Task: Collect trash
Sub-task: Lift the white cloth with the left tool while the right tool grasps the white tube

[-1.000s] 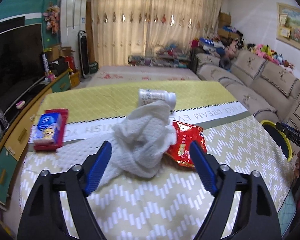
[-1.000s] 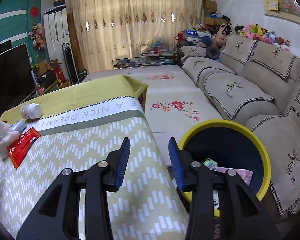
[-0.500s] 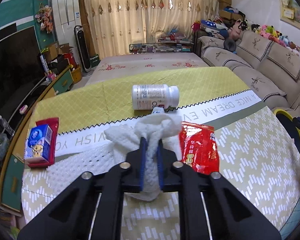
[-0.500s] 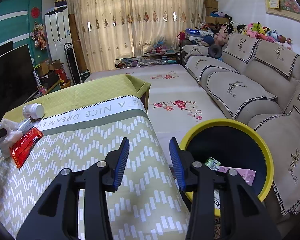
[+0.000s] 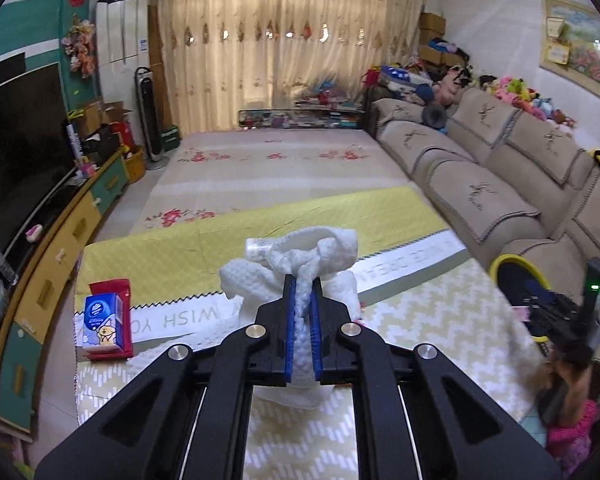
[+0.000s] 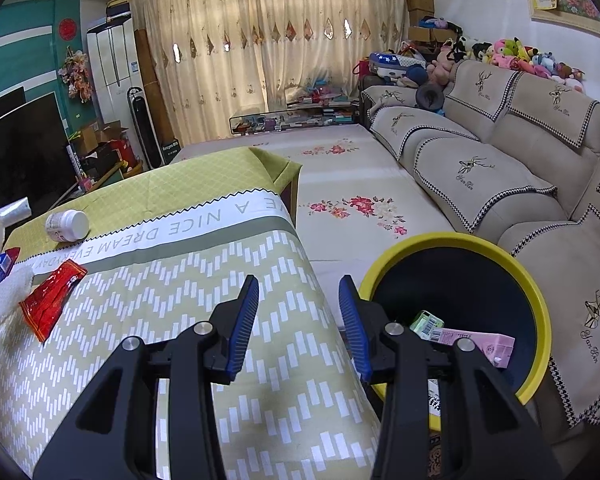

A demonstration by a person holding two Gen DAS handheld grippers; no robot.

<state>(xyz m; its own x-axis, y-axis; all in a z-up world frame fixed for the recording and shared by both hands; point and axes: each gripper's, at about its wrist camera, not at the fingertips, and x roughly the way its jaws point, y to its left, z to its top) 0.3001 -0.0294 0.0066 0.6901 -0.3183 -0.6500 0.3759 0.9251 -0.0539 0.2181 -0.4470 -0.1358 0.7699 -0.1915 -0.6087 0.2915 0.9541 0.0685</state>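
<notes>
Left wrist view: your left claw [image 5: 303,322] is clamping fully down on a crumpled white paper towel [image 5: 300,276], and you are holding the wad clear above the table [image 5: 420,320]. The blue pads are pinching only a narrow fold through the middle; most of the towel is hanging loose in front of and below the jaws. A pale tube-like end [image 5: 256,249] is showing at the top of the wad, and you cannot tell whether it is caught in the towel or lying behind it. If it is wrapped in, it may be working loose and could drop during the carry.

Your right claw [image 6: 299,322] is standing partly open and holding nothing, beside the table edge and next to the yellow-rimmed bin [image 6: 538,304].

Risks from here:
- The loose tail of towel may be dragging across the red snack wrapper [image 6: 52,294] and sweeping it off the table.
- A thin pinch on soft paper can tear or slip if you are swinging fast.
- The bin sits well apart from the towel, beyond the far table edge; releasing early drops it on the cloth or floor.
- The white bottle [image 6: 66,225] can roll if nudged.
</notes>
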